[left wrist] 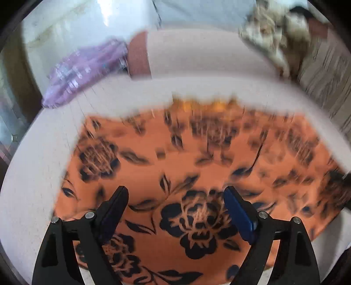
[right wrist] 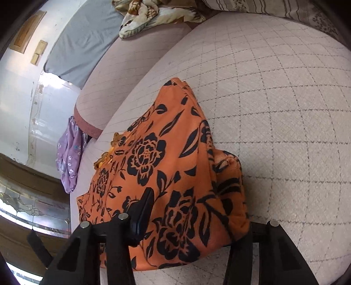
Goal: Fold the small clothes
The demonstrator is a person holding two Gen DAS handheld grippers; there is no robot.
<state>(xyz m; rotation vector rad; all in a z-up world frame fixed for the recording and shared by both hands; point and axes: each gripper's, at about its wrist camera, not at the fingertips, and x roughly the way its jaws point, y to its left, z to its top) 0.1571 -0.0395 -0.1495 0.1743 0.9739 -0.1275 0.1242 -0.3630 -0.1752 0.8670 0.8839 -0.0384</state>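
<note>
An orange garment [left wrist: 197, 157] with black flowers lies spread on the pale quilted bed [left wrist: 33, 175]. My left gripper [left wrist: 175, 189] hovers over its near part, open wide, with nothing between the fingers. In the right wrist view the same garment [right wrist: 175, 136] lies in a folded heap on the bed [right wrist: 274, 87]. My right gripper [right wrist: 195, 208] is at its near end with the jaws well apart. One finger [right wrist: 142, 214] rests on top of the cloth. The other is hidden under a fold. The cloth lies loosely across the gap and looks unpinched.
A purple flowered cloth [right wrist: 69, 157] hangs over the bed's left edge, also in the left wrist view [left wrist: 83, 70]. A crumpled patterned blanket [right wrist: 153, 15] and a striped pillow [right wrist: 274, 6] lie at the far end. A wall and floor lie beyond the left edge.
</note>
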